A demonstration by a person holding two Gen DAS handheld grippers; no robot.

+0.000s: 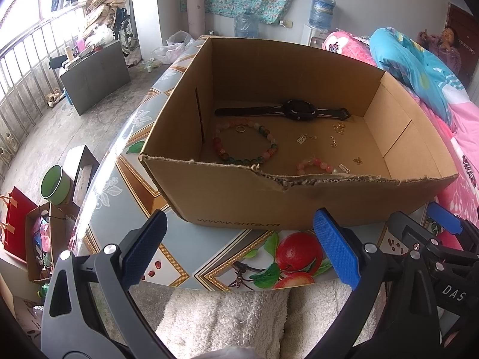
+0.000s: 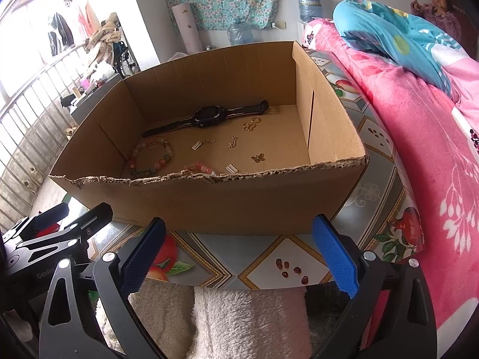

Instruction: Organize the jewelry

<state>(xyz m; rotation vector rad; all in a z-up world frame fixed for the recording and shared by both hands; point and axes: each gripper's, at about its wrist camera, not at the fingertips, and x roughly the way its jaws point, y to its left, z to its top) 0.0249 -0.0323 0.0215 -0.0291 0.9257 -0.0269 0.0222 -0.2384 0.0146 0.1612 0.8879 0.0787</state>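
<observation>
The torn near wall of the brown cardboard box [image 1: 227, 197] hides the near part of the small pink bead bracelet [image 1: 314, 163] from both my cameras. Near it, the tiny gold abacus-like charm [image 2: 231, 168] is partly hidden too. The gold charms farther in [image 2: 251, 125] are too small to tell their shapes. My handles run off the bottom edges.

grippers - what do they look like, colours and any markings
Both the left gripper and right gripper have black plastic arms with silver rivets and blue textured finger pads. White lettering "DAS" shows on one body, "GenRo" partly on the other.
</observation>
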